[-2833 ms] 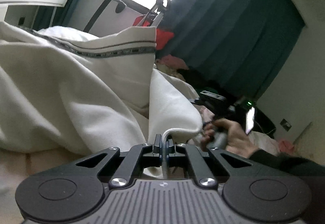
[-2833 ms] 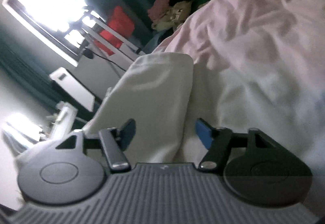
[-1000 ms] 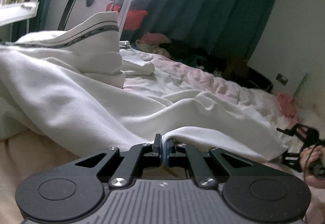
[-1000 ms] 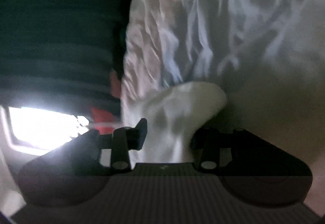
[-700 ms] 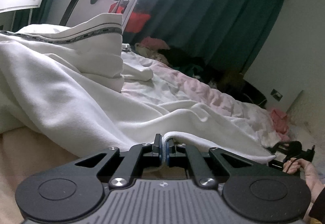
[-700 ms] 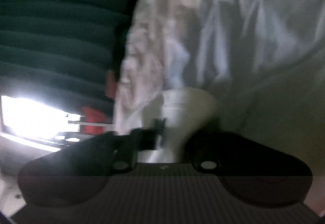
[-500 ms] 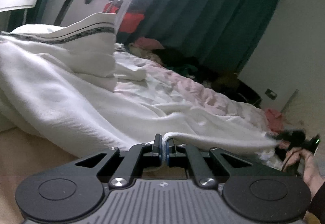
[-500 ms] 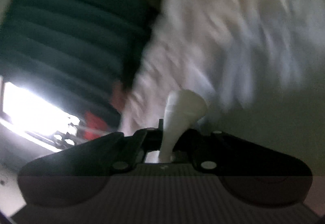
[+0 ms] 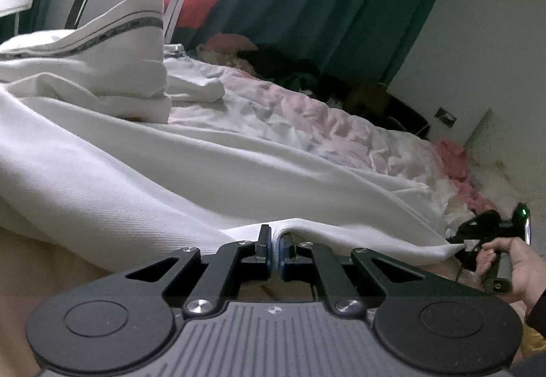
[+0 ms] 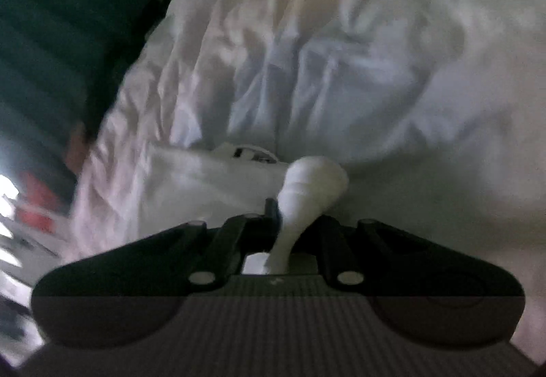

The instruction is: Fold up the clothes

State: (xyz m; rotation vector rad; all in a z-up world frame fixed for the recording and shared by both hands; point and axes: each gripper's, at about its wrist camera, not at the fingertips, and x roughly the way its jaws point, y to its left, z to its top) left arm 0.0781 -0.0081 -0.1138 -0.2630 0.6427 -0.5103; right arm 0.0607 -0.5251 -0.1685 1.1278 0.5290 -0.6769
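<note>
Count: two tongs, one white garment, one bed.

Left tongs (image 9: 275, 249): jaws closed down to a thin slit, with a fold of the white garment's (image 9: 170, 179) edge pinched between the blue pads.

Right tongs (image 10: 285, 216): jaws drawn together on a bunched corner of the same white cloth, which bulges out in a rounded knob just past the tips. In the left wrist view the right tongs sit at the far right, held in the person's right hand (image 9: 508, 261), gripping the garment's far corner. One small green light glows on that unit.

Garment position: spread low across the bed (image 9: 307, 117), its near hem stretched between the two tongs. Toward the left it rises into a heap, topped by a ribbed band with one dark patterned stripe; the pattern is too small to read.

Bed covering: pale pink, crumpled sheet. A white tag with dark marks lies on the cloth in the right wrist view; too blurred to read.

Background: dark green curtains (image 9: 324, 1), one red item (image 9: 191, 4) by the window.
</note>
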